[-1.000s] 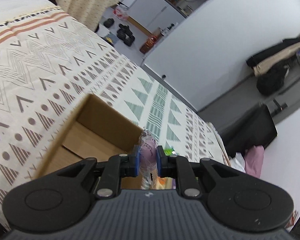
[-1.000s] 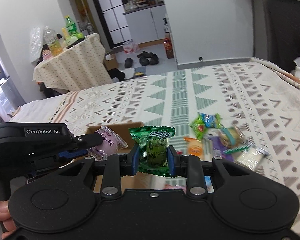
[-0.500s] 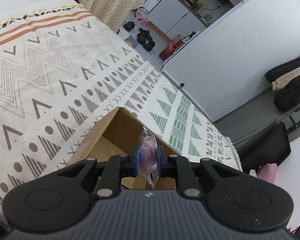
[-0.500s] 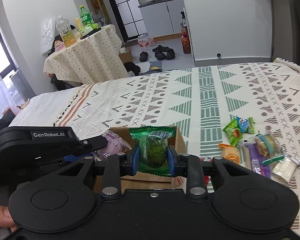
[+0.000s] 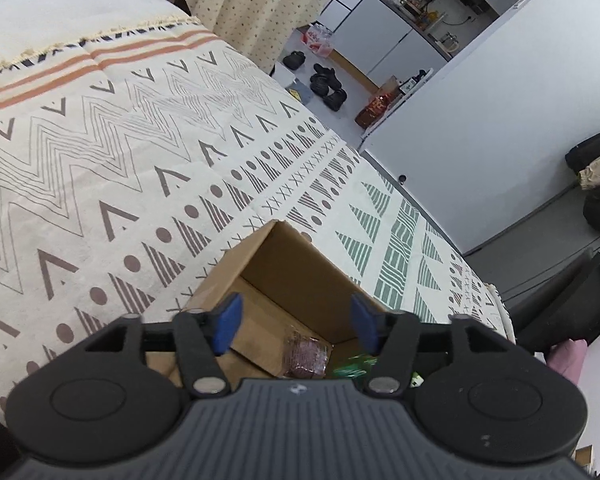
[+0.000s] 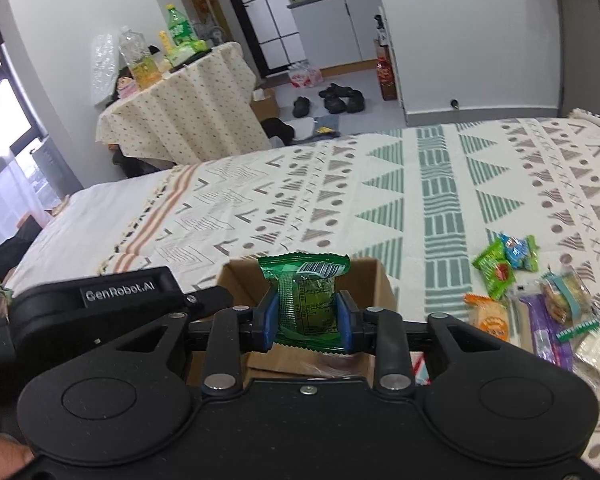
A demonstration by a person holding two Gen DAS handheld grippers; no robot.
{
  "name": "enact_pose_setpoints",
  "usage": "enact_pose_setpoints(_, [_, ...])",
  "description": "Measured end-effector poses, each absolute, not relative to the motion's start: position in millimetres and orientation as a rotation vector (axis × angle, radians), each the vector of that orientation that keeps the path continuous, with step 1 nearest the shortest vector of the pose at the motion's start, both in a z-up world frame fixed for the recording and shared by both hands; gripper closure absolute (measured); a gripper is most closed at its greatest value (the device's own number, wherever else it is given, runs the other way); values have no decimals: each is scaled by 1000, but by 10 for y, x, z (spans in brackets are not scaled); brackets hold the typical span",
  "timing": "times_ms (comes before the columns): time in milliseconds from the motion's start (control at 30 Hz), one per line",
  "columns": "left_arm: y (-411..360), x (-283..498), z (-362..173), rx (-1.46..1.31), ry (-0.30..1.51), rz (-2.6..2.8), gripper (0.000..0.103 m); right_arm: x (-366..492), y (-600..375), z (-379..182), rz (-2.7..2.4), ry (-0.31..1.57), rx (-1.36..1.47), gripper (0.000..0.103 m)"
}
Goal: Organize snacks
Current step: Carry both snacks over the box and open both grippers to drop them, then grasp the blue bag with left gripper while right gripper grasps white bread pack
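An open cardboard box point(image 5: 300, 272) stands on the patterned cloth. My left gripper point(image 5: 296, 316) hovers over it, its jaws opening with nothing between them. A pink wrapped snack point(image 5: 304, 356) lies loose on the box floor below. A blurred green patch shows beside it. In the right wrist view my right gripper point(image 6: 307, 312) hangs above the box's near rim point(image 6: 364, 276). Its jaws are opening, but the blue pads still touch a green snack packet point(image 6: 308, 292), which stands upright between them. The left gripper's housing point(image 6: 100, 300) is at the left, by the box.
Several loose wrapped snacks point(image 6: 532, 304) lie on the patterned cloth point(image 6: 420, 184) to the right of the box. Beyond the cloth's far edge a round table with bottles point(image 6: 172, 112) stands, with shoes point(image 6: 332, 100) on the floor.
My left jaws have opened and the pink snack has dropped from them into the box. My right gripper has carried the green packet left over the box, and its jaws stand slightly wider.
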State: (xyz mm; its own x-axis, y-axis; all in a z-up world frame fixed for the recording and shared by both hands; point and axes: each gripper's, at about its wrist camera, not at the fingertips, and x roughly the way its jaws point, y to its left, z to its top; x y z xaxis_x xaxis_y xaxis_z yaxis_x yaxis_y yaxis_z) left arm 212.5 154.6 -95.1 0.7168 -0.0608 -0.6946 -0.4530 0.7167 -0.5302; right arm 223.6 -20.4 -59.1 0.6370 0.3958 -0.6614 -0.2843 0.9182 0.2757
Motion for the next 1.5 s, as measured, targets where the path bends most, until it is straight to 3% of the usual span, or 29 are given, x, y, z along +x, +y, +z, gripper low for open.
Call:
enact_pose_setpoints(67, [1516, 2119, -927, -741, 751, 258, 31, 2243, -214, -573, 381, 778, 142, 56])
enact_pose_setpoints(300, [1329, 2124, -883, -691, 778, 285, 13, 2174, -458, -548, 335, 783, 154, 45])
enact_pose_setpoints(667, [810, 2076, -836, -582, 809, 204, 11, 1895, -1042, -519, 237, 771, 169, 22])
enact_pose_setpoints(967, [400, 1991, -729, -477, 763, 199, 1, 1706, -1556, -509, 175, 758, 202, 15])
enact_pose_setpoints(1500, [-241, 2012, -851, -367, 818, 91, 1, 1520, -2359, -691, 116, 765, 272, 11])
